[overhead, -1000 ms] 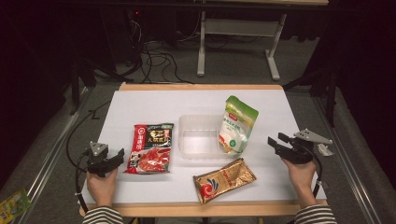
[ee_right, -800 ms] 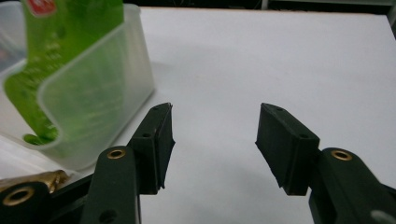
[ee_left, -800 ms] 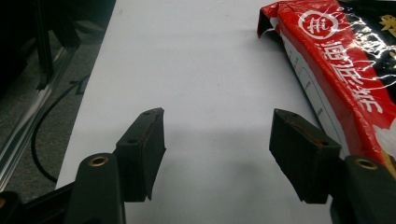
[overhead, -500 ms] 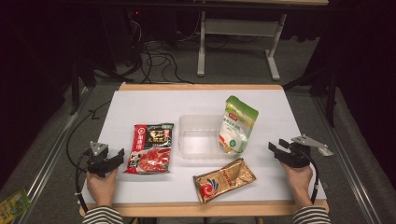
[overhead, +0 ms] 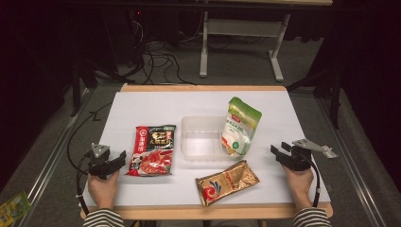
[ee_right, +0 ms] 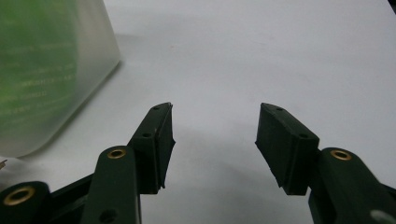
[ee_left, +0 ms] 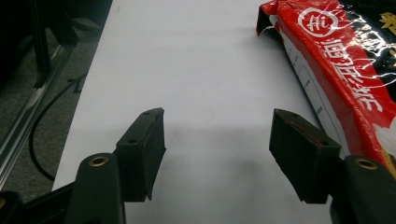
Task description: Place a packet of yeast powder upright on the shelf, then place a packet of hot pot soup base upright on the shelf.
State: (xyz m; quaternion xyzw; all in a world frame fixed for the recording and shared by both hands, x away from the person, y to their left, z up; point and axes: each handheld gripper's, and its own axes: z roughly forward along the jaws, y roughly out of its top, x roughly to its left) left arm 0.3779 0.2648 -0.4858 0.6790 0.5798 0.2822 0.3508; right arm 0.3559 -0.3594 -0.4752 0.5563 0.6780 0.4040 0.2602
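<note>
Resting on white tabletop (overhead: 142,109) in high view: left tool (overhead: 121,158) just beside red pouch (overhead: 153,150), right tool (overhead: 276,151) apart from green pouch (overhead: 240,126), which leans in clear tray (overhead: 201,142); gold pouch (overhead: 228,182) lies at near edge.

Left gripper view: left tool (ee_left: 217,142) released, jaws wide, nothing between; red pouch (ee_left: 345,74) cut off at right.

Right gripper view: right tool (ee_right: 215,135) released, empty; tray wall (ee_right: 100,51) blurred, green pouch (ee_right: 32,60) hazy behind it.
</note>
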